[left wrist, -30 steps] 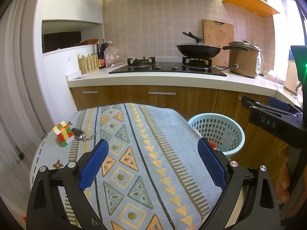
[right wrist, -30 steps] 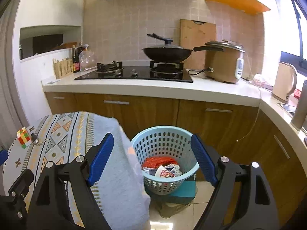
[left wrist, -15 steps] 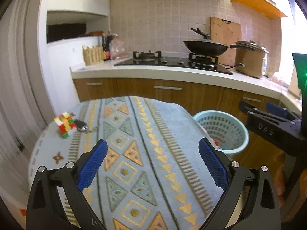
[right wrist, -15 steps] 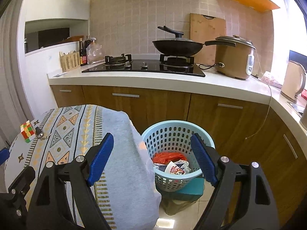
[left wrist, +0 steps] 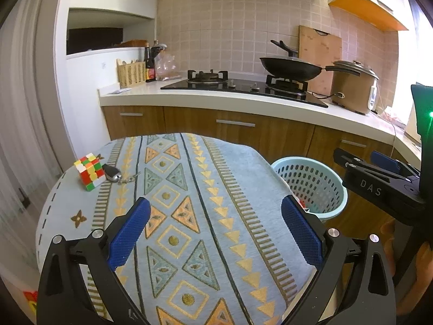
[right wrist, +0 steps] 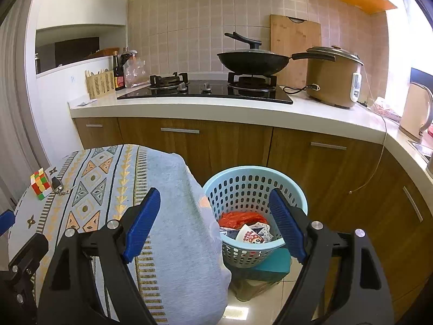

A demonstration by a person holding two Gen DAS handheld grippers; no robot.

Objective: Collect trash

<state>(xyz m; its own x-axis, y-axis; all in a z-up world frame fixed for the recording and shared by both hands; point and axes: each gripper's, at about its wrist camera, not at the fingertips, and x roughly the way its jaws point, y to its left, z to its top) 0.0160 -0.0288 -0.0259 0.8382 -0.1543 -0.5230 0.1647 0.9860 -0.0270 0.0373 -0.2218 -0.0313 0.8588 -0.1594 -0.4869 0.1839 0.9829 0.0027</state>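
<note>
Wooden kitchen cabinets are running behind one round table [left wrist: 243,162] wearing a patterned cloth, with one puzzle cube [left wrist: 89,171] and one key fob [left wrist: 112,174] lying touching. Both the left gripper [left wrist: 213,233] and right gripper [right wrist: 213,223] are hovering spread, empty. One blue basket [right wrist: 295,195] beside the table is holding the trash [right wrist: 243,226].
</note>
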